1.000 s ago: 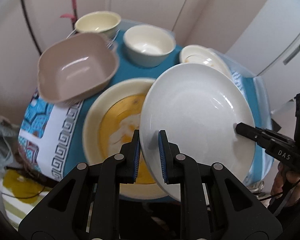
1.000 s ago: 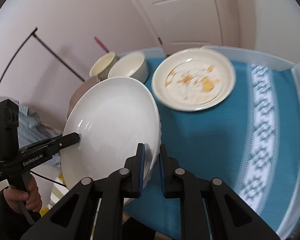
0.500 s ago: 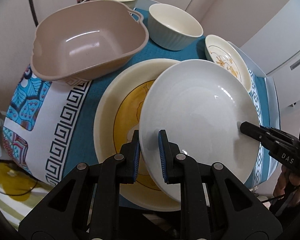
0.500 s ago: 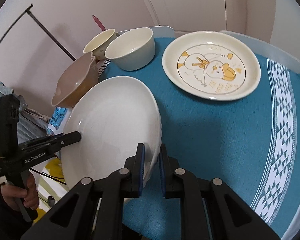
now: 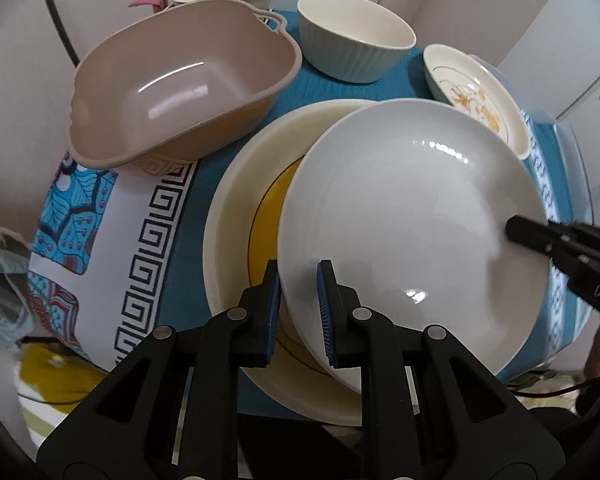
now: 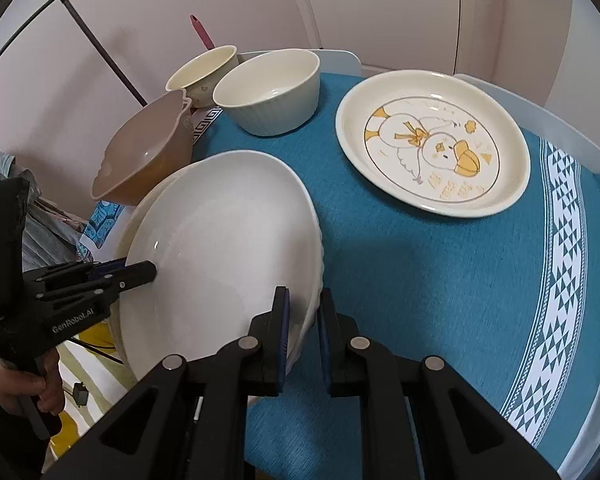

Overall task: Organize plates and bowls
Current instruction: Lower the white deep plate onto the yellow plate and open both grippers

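Both the left gripper point(image 5: 298, 312) and right gripper point(image 6: 302, 326) clamp opposite rims of the plain white ceramic plate point(image 5: 412, 216). Lower it level, centred on the cream yellow-centred plate point(image 5: 240, 216), then release both together.

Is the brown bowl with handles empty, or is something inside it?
Empty. The left wrist view looks into the brown bowl and shows only its bare, shiny bottom.

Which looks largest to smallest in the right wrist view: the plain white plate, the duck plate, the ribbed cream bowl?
1. plain white plate, though it is nearest the camera, so this is unsure.
2. duck plate.
3. ribbed cream bowl.
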### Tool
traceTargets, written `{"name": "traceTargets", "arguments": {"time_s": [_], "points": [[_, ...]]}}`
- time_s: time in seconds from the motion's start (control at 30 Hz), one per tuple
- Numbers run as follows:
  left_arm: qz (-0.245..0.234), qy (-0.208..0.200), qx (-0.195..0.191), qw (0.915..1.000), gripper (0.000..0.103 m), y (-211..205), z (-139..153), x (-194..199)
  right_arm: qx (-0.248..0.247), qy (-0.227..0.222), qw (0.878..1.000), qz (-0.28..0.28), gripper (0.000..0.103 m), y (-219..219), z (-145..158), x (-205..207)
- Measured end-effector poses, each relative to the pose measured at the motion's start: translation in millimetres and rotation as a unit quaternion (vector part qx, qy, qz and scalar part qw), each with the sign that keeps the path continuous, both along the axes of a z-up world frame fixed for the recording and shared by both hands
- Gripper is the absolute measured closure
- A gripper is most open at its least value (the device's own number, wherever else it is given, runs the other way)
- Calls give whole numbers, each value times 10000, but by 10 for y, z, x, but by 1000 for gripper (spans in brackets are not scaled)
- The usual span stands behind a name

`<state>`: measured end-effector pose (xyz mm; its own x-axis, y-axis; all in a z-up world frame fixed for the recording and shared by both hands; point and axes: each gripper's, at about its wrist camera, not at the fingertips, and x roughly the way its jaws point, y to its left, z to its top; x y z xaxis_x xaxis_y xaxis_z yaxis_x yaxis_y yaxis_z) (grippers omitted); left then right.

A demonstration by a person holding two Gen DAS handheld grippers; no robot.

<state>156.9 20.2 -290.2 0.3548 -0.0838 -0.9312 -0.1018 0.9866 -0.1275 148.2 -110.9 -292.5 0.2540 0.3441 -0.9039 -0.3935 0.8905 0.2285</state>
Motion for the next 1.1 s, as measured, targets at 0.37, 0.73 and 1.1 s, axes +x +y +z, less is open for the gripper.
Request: {"name": "traceTargets", "arguments": {"time_s": [0.37,0.73,1.1], "points": [[-221,-181,1184,9926,88,-283,37,4,-206,-142,9996,151,90,71,-43,6],[-297,-302,1630,9857,88,-329,88,-36,-441,-263,9982,296,90,173,-89,9],[-294,-304,1768,9833,88,-298,98,-72,-1091,-651,9897,655,89,315,-86,-43]]}}
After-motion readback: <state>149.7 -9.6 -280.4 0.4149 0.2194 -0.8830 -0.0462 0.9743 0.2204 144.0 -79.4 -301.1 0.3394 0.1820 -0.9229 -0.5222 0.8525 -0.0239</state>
